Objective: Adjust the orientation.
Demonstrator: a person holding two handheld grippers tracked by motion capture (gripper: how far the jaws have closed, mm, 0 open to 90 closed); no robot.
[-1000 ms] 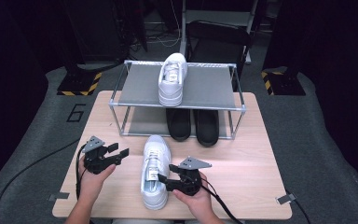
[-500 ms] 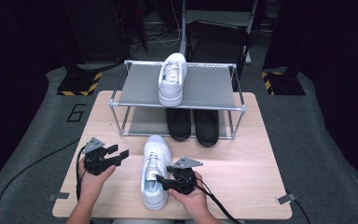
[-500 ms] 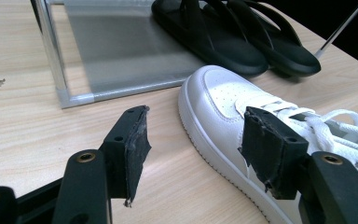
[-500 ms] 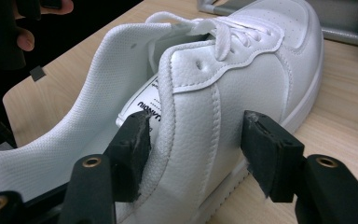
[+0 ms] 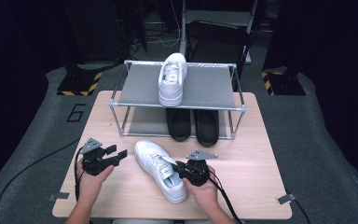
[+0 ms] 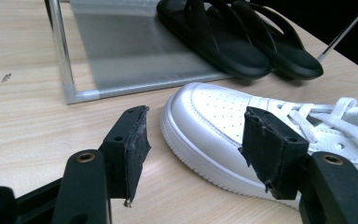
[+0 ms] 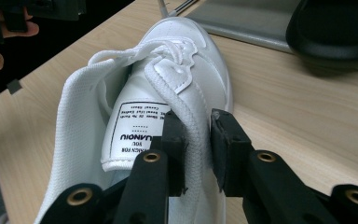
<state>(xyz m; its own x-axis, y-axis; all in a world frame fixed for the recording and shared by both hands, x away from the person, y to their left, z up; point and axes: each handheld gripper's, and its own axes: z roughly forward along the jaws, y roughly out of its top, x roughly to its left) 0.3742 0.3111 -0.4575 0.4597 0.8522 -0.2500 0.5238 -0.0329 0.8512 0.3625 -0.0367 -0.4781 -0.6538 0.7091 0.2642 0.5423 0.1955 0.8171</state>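
So the right gripper [image 7: 196, 154] has just been closing, and its jaws now pinch the padded collar wall of the white sneaker [image 5: 161, 168] lying on the table. Compared with a second ago it has slid in from beside the shoe to right on the collar, and the sneaker's heel has swung a bit toward the person, so the toe now points up and off toward the left gripper [image 5: 119, 151]. I'd say the grab is made and the lift hasn't begun; the sole looks flat on the wood. The likely destination is the top shelf of the shoe rack [image 5: 121, 106] straight ahead of the claws, next to the matching sneaker [image 5: 172, 79] already up there. The left gripper hasn't moved, jaws wide apart and holding nothing, with the sneaker's toe just ahead of it and partly behind one pad in the left gripper view. Count: two white sneakers (one in the grip, one on the rack), two black slides [image 5: 193, 123] side by side on the lower shelf beyond the held shoe, one rack, one table [image 5: 261, 154], two grippers.
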